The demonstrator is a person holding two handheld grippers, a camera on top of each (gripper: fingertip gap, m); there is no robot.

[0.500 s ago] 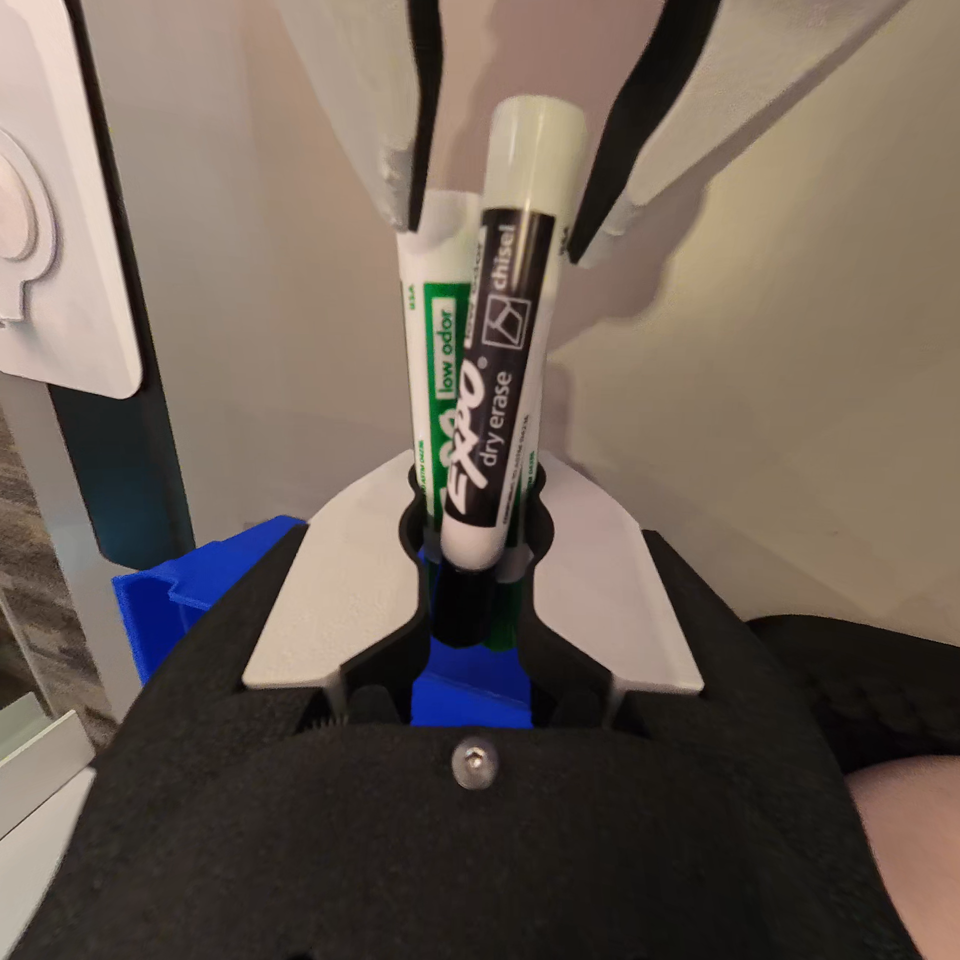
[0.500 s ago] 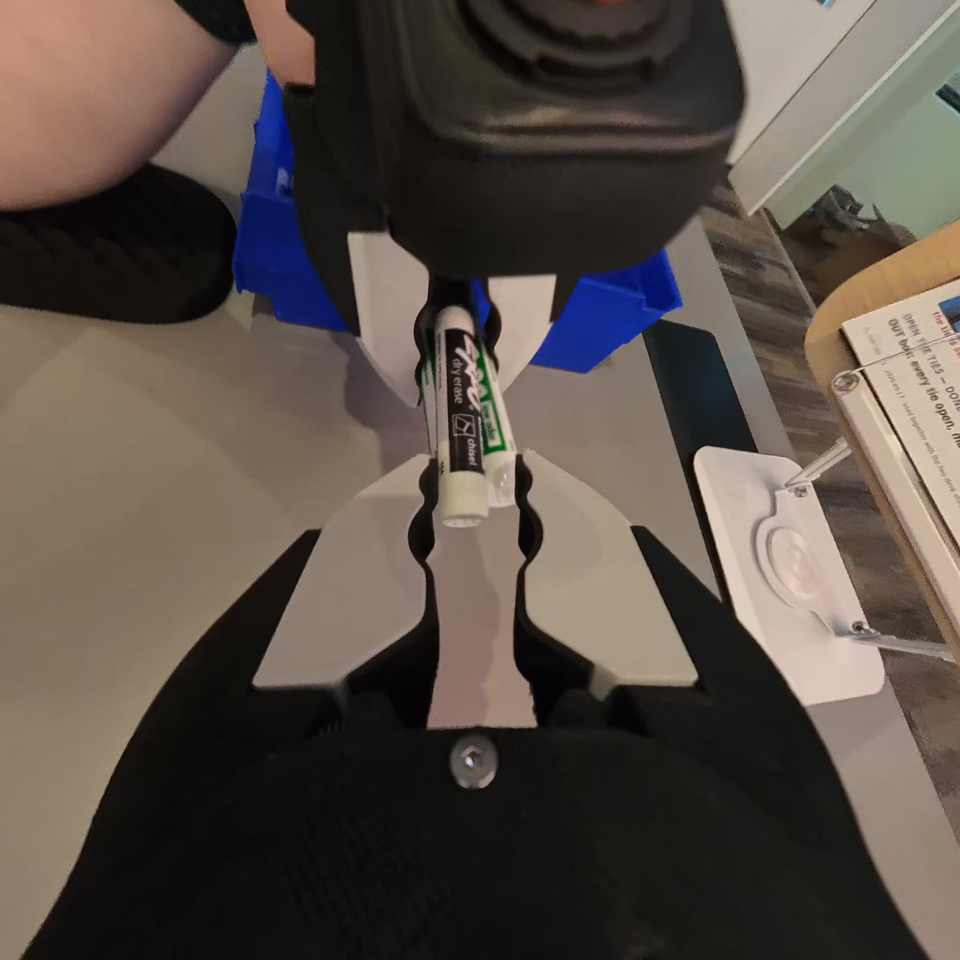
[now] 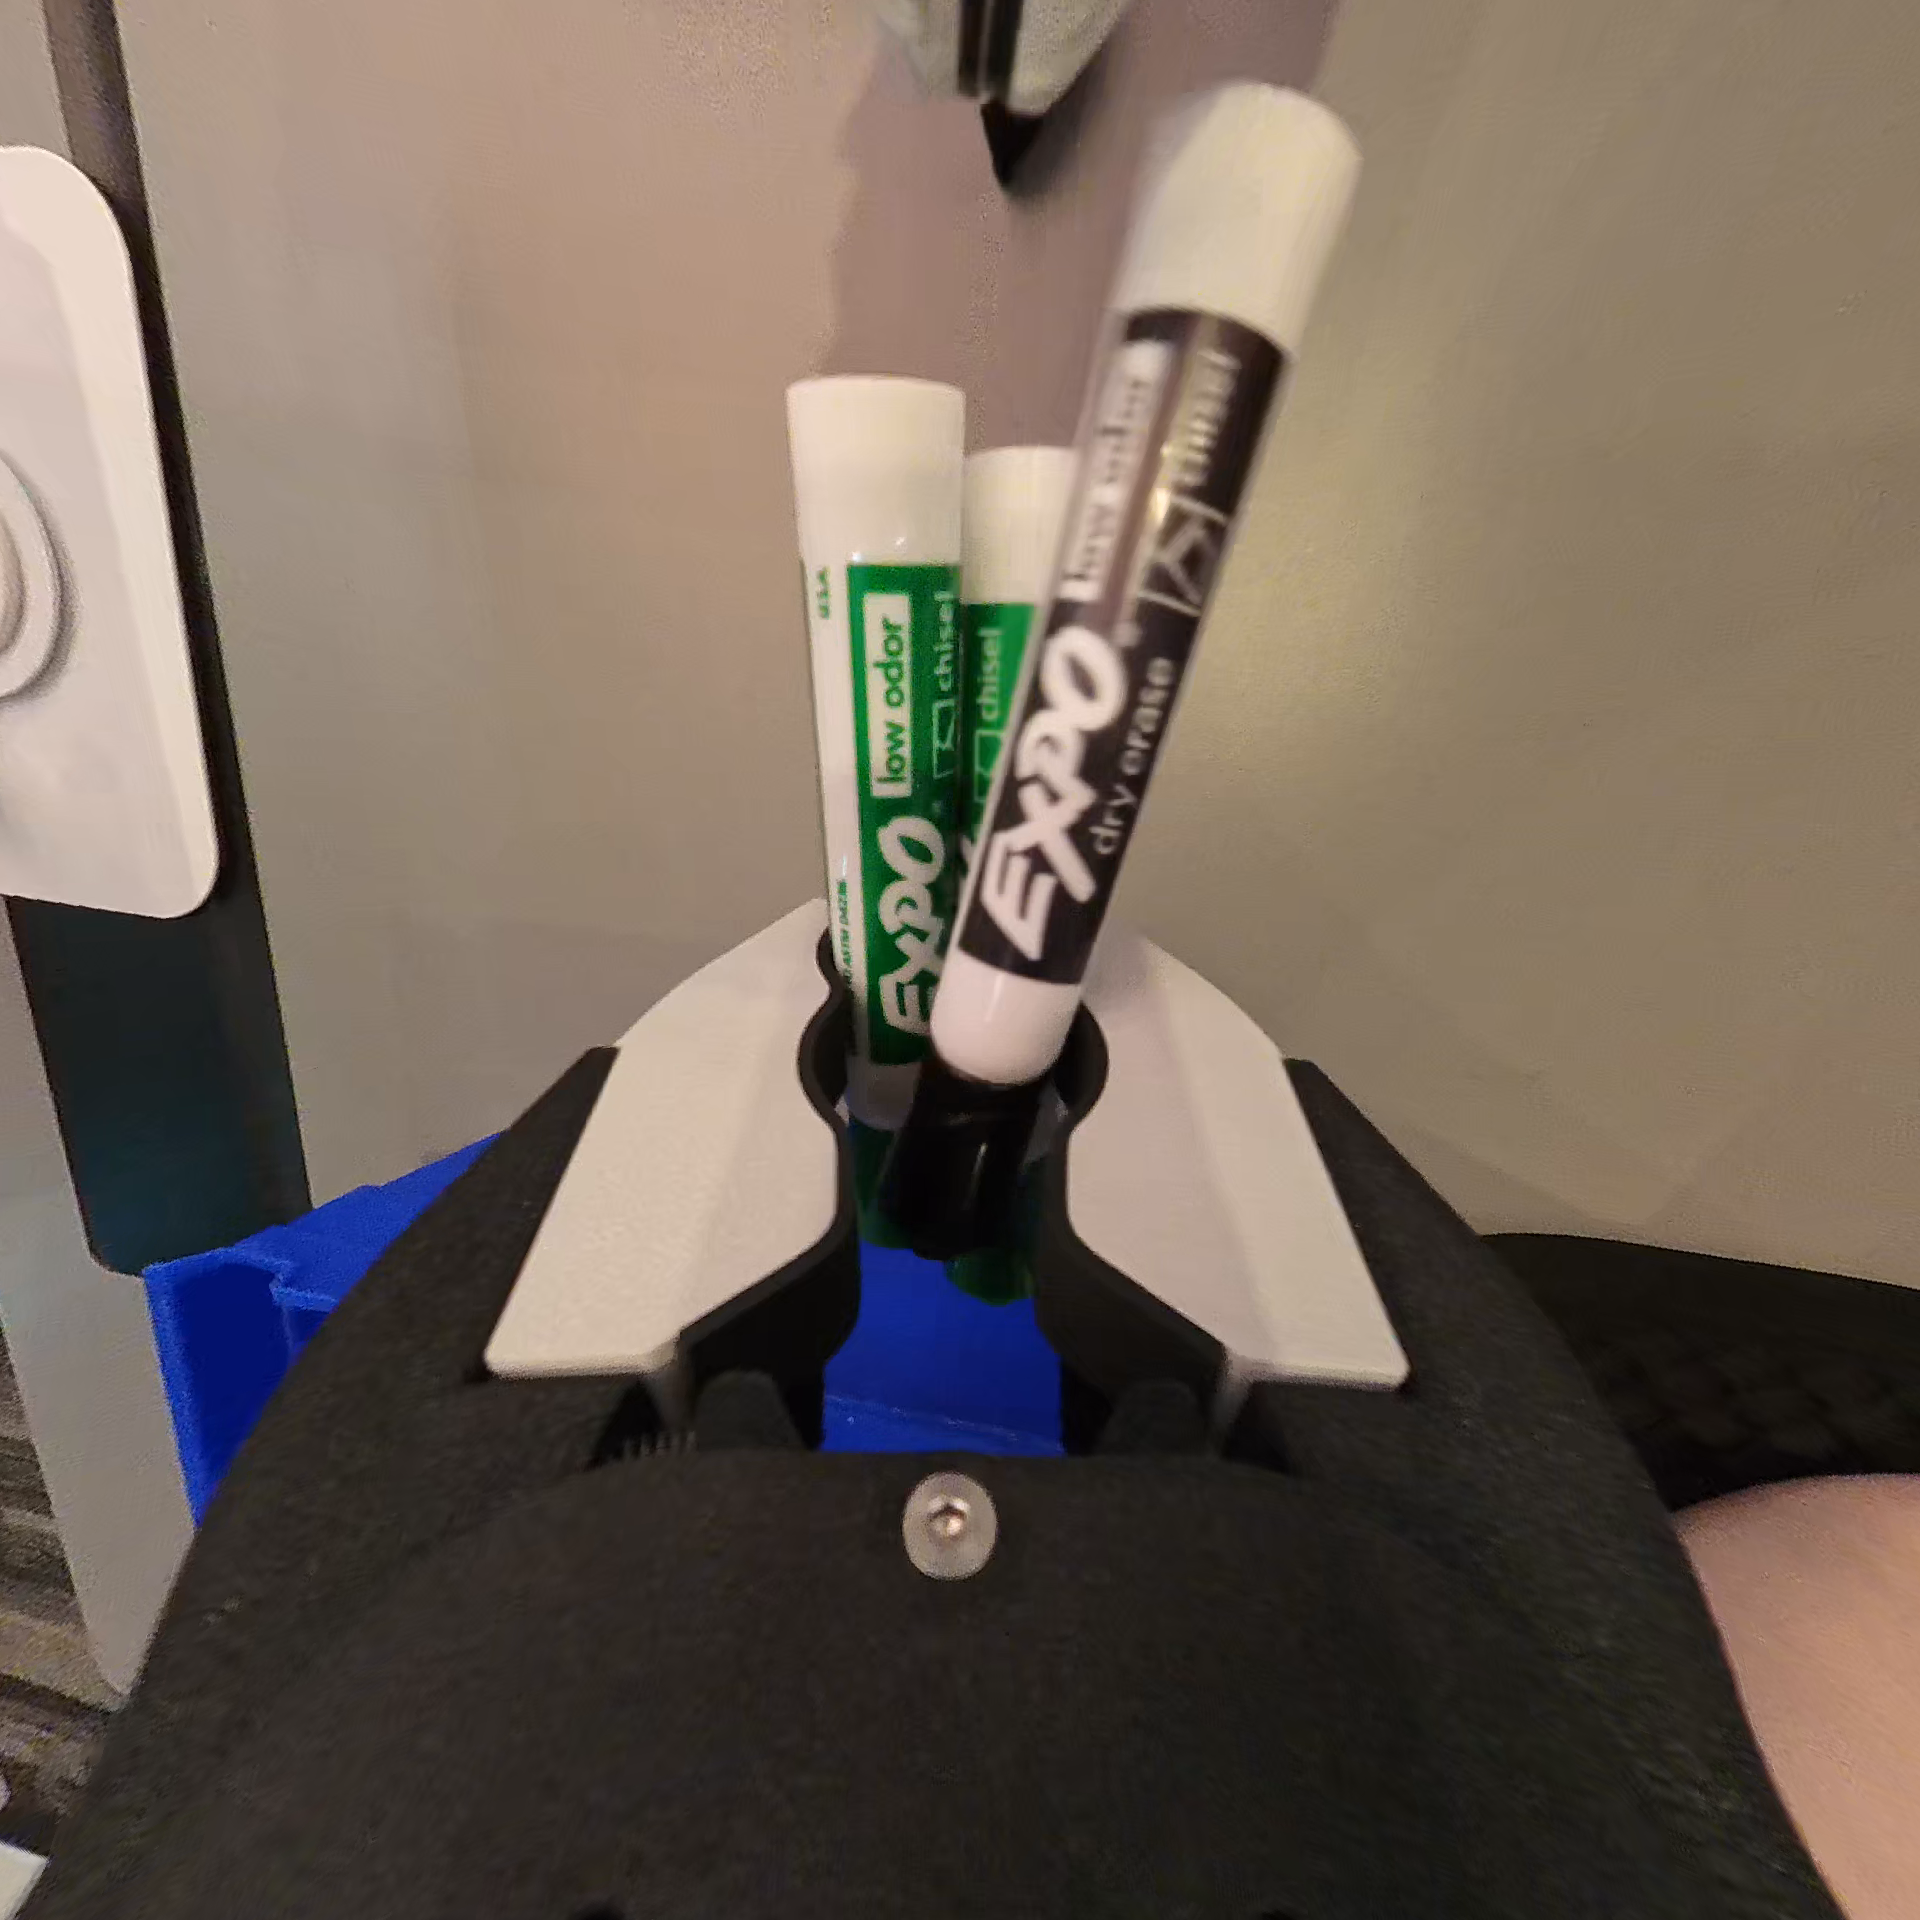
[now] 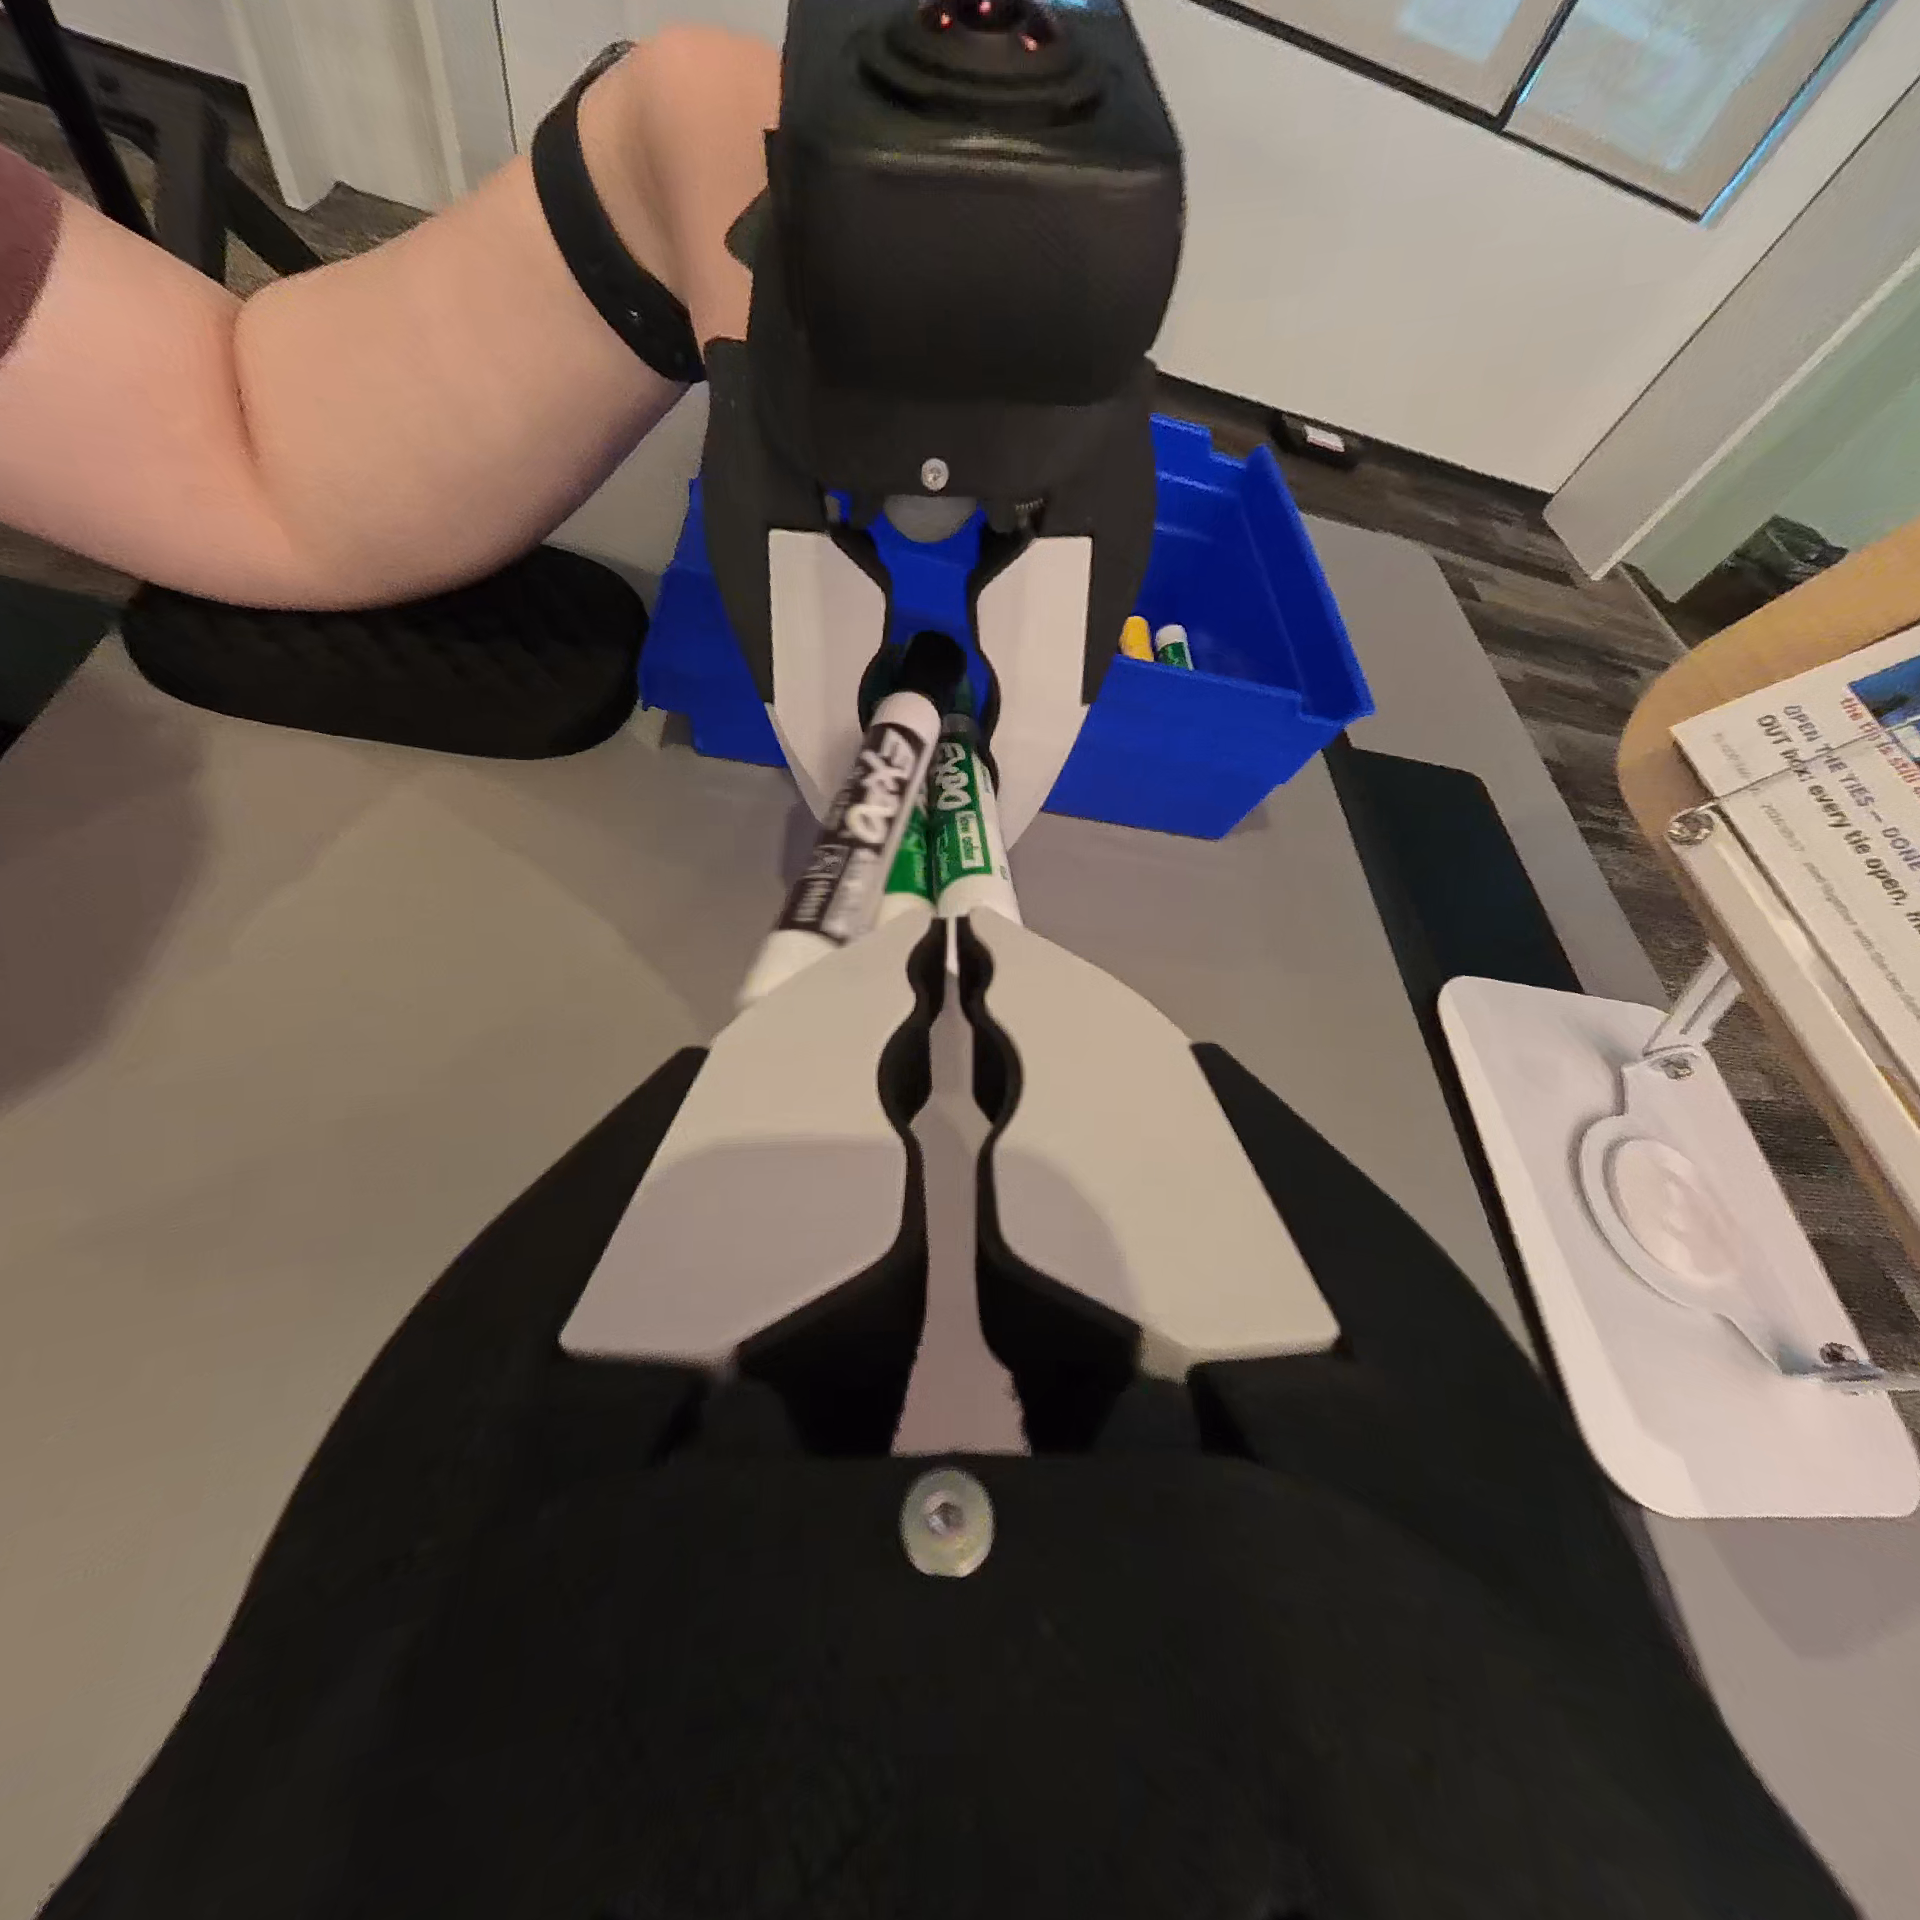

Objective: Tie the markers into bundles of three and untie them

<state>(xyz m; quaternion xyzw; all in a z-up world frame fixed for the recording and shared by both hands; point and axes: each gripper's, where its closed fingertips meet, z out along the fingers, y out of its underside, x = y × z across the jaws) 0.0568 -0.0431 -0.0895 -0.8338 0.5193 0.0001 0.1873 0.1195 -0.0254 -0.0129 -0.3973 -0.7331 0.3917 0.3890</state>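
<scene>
While left tongs clamp three markers, right tongs nearly closed, touching their ends.

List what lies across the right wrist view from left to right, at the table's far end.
Black pad → left gripper clamping three markers → blue bin → white plate → printed sheet.

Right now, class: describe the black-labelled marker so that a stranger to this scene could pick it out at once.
Find the left gripper held above the grey table, in front of the blue bin. It clamps three markers by their cap ends. The black-labelled marker leans away to one side; the two green-labelled markers stand together.
</scene>
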